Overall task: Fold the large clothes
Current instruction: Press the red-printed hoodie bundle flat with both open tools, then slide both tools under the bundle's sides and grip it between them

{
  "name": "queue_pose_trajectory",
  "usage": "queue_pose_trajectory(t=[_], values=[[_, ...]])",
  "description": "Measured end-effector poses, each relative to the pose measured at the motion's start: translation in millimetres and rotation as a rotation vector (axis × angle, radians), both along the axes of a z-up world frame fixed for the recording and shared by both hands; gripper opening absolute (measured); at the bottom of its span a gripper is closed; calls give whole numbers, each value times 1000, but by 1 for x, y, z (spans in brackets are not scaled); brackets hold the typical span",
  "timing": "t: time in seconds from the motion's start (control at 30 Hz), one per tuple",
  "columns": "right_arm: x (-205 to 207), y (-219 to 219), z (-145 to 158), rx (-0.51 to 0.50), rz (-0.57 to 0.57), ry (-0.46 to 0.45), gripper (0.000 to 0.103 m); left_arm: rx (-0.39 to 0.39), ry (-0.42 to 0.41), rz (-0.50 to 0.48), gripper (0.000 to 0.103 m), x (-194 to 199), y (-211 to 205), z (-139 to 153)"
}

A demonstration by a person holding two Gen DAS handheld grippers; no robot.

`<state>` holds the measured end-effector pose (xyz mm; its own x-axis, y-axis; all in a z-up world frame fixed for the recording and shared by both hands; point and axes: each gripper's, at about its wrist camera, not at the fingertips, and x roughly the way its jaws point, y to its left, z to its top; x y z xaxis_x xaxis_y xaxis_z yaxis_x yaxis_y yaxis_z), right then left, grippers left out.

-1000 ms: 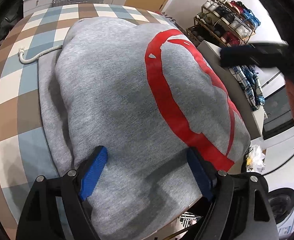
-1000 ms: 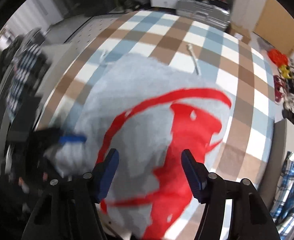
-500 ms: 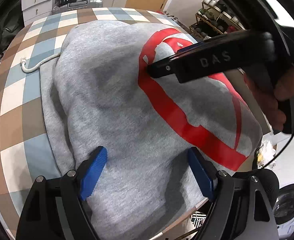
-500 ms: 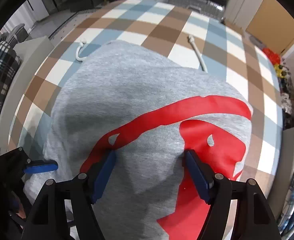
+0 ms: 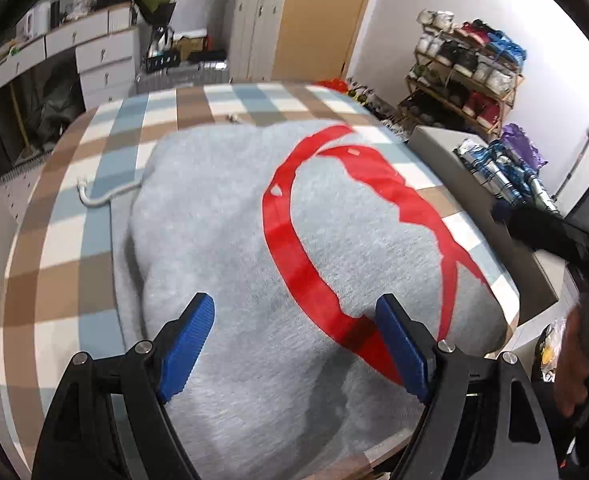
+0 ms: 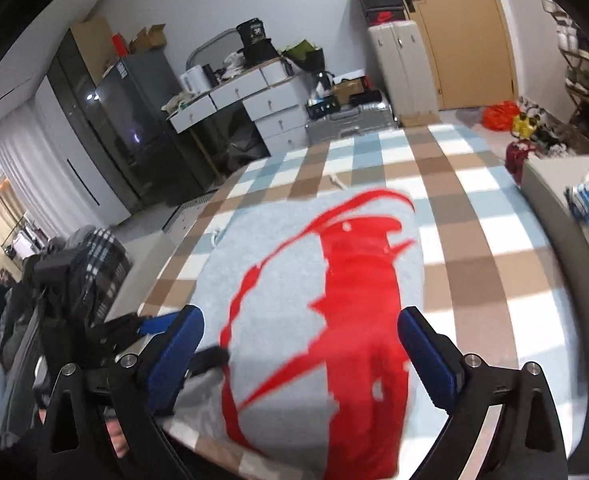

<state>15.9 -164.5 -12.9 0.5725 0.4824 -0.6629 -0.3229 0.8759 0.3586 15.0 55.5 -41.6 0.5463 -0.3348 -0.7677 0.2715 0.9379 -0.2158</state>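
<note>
A folded grey hoodie (image 5: 222, 240) with a large red print (image 5: 290, 248) lies on the checked tablecloth (image 5: 54, 272). My left gripper (image 5: 294, 344) hovers open over the hoodie's near edge, nothing pinched between its blue pads. My right gripper (image 6: 300, 350) is over the same hoodie (image 6: 278, 248) from the other side. Its jaws are opening wide, and only the cloth lies below them. A white drawstring (image 5: 102, 197) trails off the hoodie onto the cloth. One of the left gripper's blue pads (image 6: 154, 325) shows at the left in the right wrist view.
A grey box (image 5: 446, 148) with plaid clothes (image 5: 506, 172) stands at the table's right side. A shoe rack (image 5: 466, 76) is behind it. White drawers (image 6: 270, 108), a suitcase (image 6: 402, 68) and a dark fridge (image 6: 126, 120) line the far wall. More plaid clothing (image 6: 98, 256) is piled left of the table.
The right gripper, which reached across the red print half a second ago, has pulled back to the right edge and spread wider. The left gripper has lifted and tilted up slightly.
</note>
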Motion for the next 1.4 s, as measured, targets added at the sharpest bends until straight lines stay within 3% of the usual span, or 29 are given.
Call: queue_pose_trajectory(t=[0.07, 0.13, 0.2, 0.3, 0.33, 0.47, 0.57, 0.63, 0.7, 0.73, 0.87, 1.0, 1.13, 1.3, 1.4], values=[[4, 5, -11, -6, 49, 64, 99, -13, 50, 6, 81, 7, 0, -10], [9, 12, -25, -37, 83, 129, 101, -50, 91, 26, 92, 12, 6, -16], [9, 21, -33, -113, 112, 119, 103, -85, 132, 26, 101, 13, 10, -20], [14, 36, -41, -214, 140, 175, 103, -118, 182, 3, 102, 15, 14, -25], [17, 36, -41, -205, 126, 192, 103, -111, 184, -5, 102, 14, 13, -24], [24, 19, -46, -84, 94, 216, 103, -108, 187, -36, 102, 14, 10, -23], [16, -16, -48, 176, 75, 159, 103, -148, 237, -53, 102, 16, 22, -16], [8, -42, -53, 353, 50, 135, 103, -197, 218, -5, 102, 11, 47, -4], [11, -64, -53, 437, -23, 199, 103, -180, 206, 52, 102, 9, 67, -2], [11, -73, -52, 474, -27, 185, 103, -164, 214, 79, 102, 10, 76, -4], [17, -83, -57, 476, -53, 208, 103, -210, 310, 150, 102, 17, 109, -25], [18, -80, -57, 475, -38, 218, 103, -349, 436, 143, 101, 21, 124, -49], [21, -76, -60, 467, -19, 221, 103, -415, 440, 113, 101, 19, 122, -46], [24, -73, -64, 467, -6, 237, 103, -420, 436, 68, 101, 19, 109, -42], [25, -73, -64, 472, -2, 235, 103, -466, 445, 39, 101, 29, 104, -44]])
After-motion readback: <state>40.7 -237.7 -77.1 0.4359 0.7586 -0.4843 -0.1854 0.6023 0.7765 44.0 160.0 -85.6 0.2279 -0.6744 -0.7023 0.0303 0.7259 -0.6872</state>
